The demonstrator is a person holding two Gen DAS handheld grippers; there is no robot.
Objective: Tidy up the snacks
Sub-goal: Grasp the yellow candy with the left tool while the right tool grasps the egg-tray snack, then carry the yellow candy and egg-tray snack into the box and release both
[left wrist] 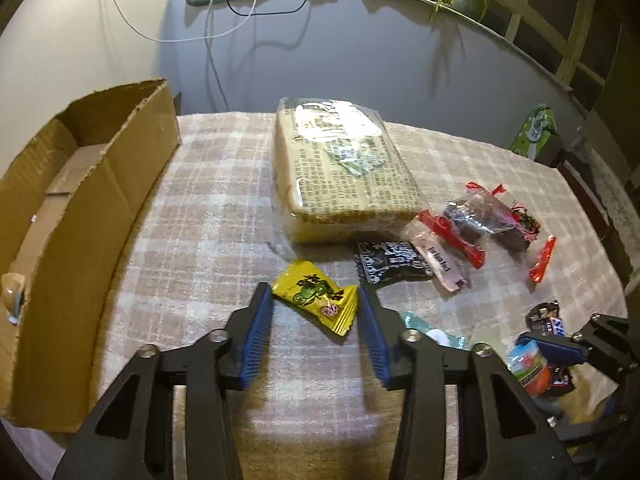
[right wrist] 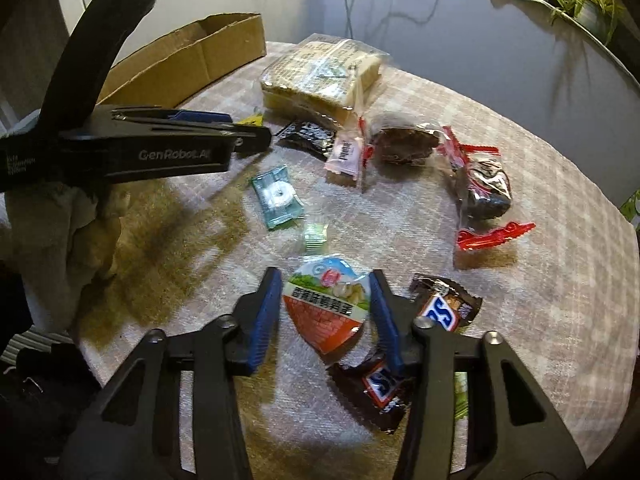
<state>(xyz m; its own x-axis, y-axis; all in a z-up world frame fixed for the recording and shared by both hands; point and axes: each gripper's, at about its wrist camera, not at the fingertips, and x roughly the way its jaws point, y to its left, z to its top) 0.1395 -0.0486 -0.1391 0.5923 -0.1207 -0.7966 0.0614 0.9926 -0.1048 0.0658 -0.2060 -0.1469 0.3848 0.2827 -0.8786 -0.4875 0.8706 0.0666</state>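
Note:
In the left wrist view my left gripper [left wrist: 316, 288] is open, its blue pads on either side of a yellow candy packet [left wrist: 314, 295] lying on the checked cloth. In the right wrist view my right gripper [right wrist: 325, 280] is open around a wedge-shaped cheese snack [right wrist: 326, 306] with a green and orange label. Two Snickers bars [right wrist: 444, 304] lie beside and under its right finger. The left gripper shows from the side in the right wrist view [right wrist: 256, 134]. A cardboard box [left wrist: 84, 200] stands open at the left.
A large wrapped biscuit pack [left wrist: 340, 168] lies mid-table. Near it are a black sachet [left wrist: 390, 264], a pink sachet [left wrist: 440, 260], dark cakes in red-edged wrappers [left wrist: 492, 216] and a teal mint packet [right wrist: 276, 196]. A green carton [left wrist: 534, 130] stands far right. A cloth [right wrist: 60, 224] lies left.

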